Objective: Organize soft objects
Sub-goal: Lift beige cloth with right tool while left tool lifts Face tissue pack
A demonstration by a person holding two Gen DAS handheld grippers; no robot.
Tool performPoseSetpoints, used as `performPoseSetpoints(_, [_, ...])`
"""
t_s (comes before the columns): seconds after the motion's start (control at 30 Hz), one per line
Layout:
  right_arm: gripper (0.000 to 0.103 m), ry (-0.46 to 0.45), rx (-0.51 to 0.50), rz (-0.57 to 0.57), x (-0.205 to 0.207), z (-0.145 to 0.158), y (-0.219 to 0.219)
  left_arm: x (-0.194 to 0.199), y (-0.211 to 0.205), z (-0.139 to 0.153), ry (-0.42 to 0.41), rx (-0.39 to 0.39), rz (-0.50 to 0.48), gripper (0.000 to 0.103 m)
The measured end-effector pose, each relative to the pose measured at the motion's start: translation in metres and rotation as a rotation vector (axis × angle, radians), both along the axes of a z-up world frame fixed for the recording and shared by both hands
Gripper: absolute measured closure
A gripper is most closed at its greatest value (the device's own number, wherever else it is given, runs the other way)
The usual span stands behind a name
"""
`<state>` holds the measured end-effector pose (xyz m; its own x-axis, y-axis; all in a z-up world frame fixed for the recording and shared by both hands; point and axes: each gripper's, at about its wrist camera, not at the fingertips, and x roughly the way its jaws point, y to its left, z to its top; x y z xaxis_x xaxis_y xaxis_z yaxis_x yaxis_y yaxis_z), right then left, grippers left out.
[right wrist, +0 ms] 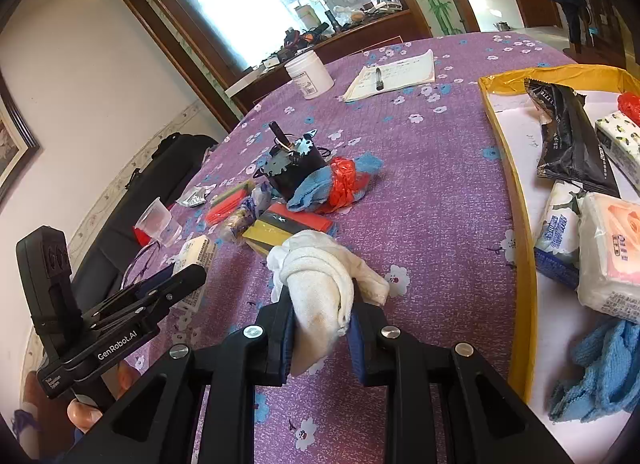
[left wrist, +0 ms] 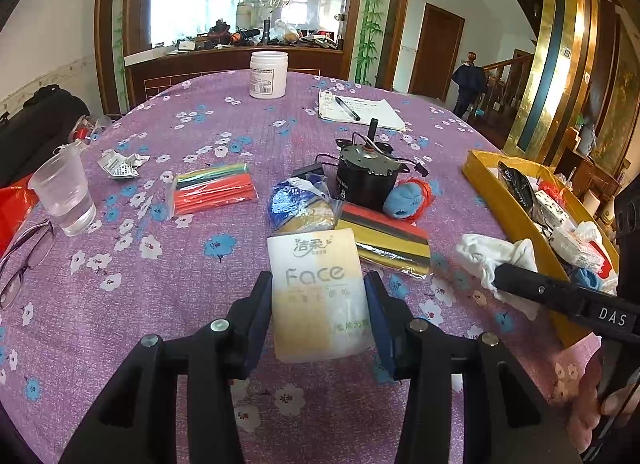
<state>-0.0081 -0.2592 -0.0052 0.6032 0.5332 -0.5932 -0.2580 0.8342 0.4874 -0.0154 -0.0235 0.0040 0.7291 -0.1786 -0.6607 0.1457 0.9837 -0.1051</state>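
A white and cream tissue pack (left wrist: 320, 296) printed "Face" lies lengthwise between the fingers of my left gripper (left wrist: 318, 284). Both blue pads touch its long edges, low over the purple flowered tablecloth (left wrist: 160, 304). In the right wrist view that gripper (right wrist: 180, 284) shows at the left with the pack (right wrist: 196, 256) in it. My right gripper (right wrist: 320, 328) is shut on a crumpled white cloth (right wrist: 320, 292) just above the table. The same cloth (left wrist: 492, 256) hangs beside the yellow-rimmed box (left wrist: 480, 172). A blue cloth wrapped in red plastic (right wrist: 340, 184) lies by a black motor (right wrist: 296, 168).
The yellow-rimmed box (right wrist: 516, 200) at the right holds tissue packs, a black wrapper and a blue towel (right wrist: 600, 368). Striped colour packs (left wrist: 384, 240), a wrapped bundle (left wrist: 300, 204), a cup of water (left wrist: 64, 196), glasses (left wrist: 24, 256), a white jar (left wrist: 268, 74) and a notepad with pen (left wrist: 360, 110) crowd the table.
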Motion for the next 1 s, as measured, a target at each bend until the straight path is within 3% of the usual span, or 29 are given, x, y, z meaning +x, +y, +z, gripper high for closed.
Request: performPoseSetpoints(1.0, [0.077,-0.015,0.024,0.021,-0.0011,0.001,-0.0013,0.0048,0.0015,-0.0056,0.035,-0.01,-0.005,0.059])
